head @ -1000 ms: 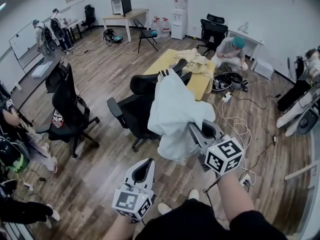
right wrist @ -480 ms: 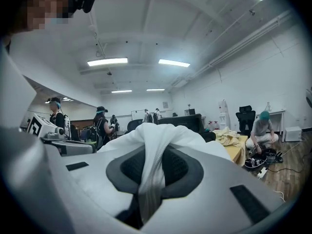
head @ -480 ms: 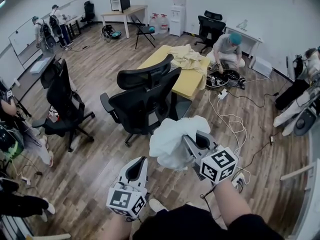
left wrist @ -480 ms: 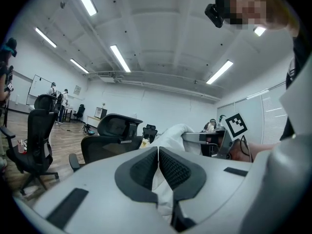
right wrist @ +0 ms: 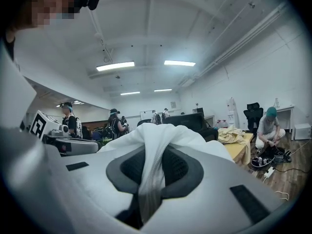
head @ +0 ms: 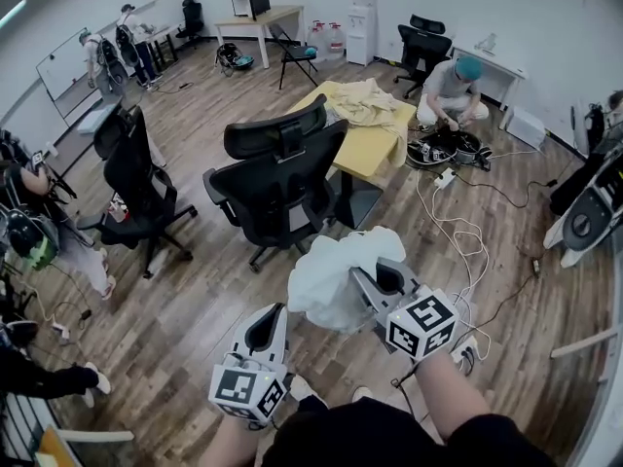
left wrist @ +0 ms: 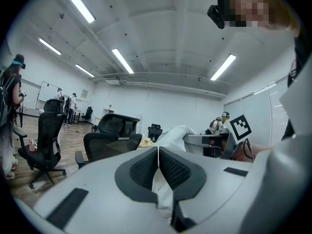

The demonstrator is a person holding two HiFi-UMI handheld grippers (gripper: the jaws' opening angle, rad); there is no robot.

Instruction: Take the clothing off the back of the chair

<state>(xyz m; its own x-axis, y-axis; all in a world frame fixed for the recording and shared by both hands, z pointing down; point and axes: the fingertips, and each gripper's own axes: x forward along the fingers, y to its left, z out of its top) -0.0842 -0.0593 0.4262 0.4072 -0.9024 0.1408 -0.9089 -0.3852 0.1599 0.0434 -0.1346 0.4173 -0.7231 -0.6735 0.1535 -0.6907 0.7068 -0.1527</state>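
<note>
Since the white garment (head: 336,275) is bunched up on your side of the black chair (head: 282,178), well clear of its bare backrest, the take-off looks done. Your right gripper (head: 370,278) has its fingers clamped on a gathered fold of it, likely so the bundle hangs above the floor instead of dragging. Your left gripper (head: 275,317) is just beside the bundle, also on the near side of the chair, with its fingers pressed together. It is probably idle.

White cloth shows through the slit behind those fingers in the left gripper view, so it's hard to tell whether any edge is caught. The head view suggests not. From above, your right fingertips are buried in fabric, and the kind of garment can't be made out. Beyond the chair, a yellow counter (head: 365,154) carries a beige cloth (head: 370,105).
</note>
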